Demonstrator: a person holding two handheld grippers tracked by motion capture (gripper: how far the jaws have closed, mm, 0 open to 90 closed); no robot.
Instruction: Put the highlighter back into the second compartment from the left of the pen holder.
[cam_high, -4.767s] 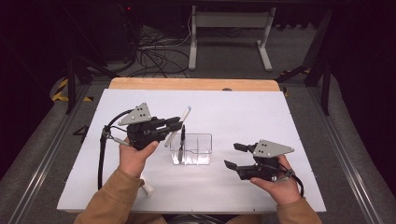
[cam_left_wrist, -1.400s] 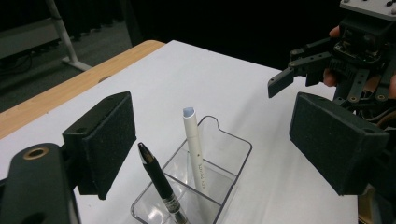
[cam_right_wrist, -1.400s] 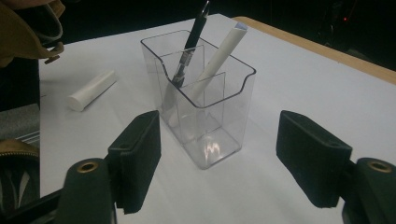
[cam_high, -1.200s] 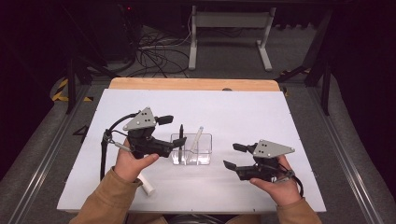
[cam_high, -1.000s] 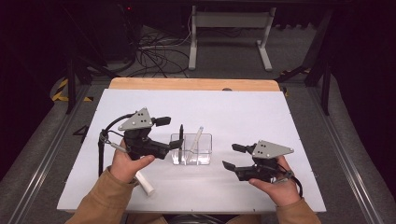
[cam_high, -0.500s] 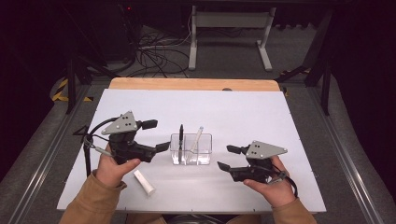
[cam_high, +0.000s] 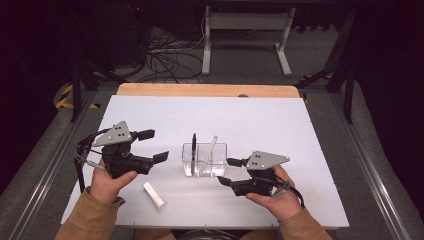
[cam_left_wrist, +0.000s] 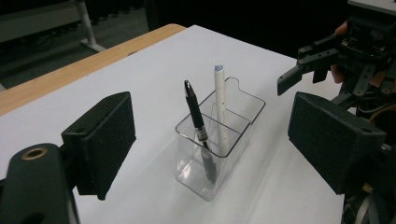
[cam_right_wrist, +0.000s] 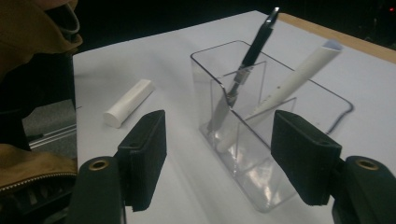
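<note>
Closing in: right gripper (cam_high: 225, 172), empty jaws just narrowing, should square on the clear holder (cam_high: 204, 160) at bench centre; left gripper (cam_high: 155, 146) open at its 9 o'clock.

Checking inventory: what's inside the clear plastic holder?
In the clear plastic two-compartment holder: a black pen in one compartment, a white pen leaning in the other. Their tips blur behind glare on the walls.

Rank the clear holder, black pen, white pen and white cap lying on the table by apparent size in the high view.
1. clear holder
2. white pen and black pen: similar, unsure
3. white cap
</note>
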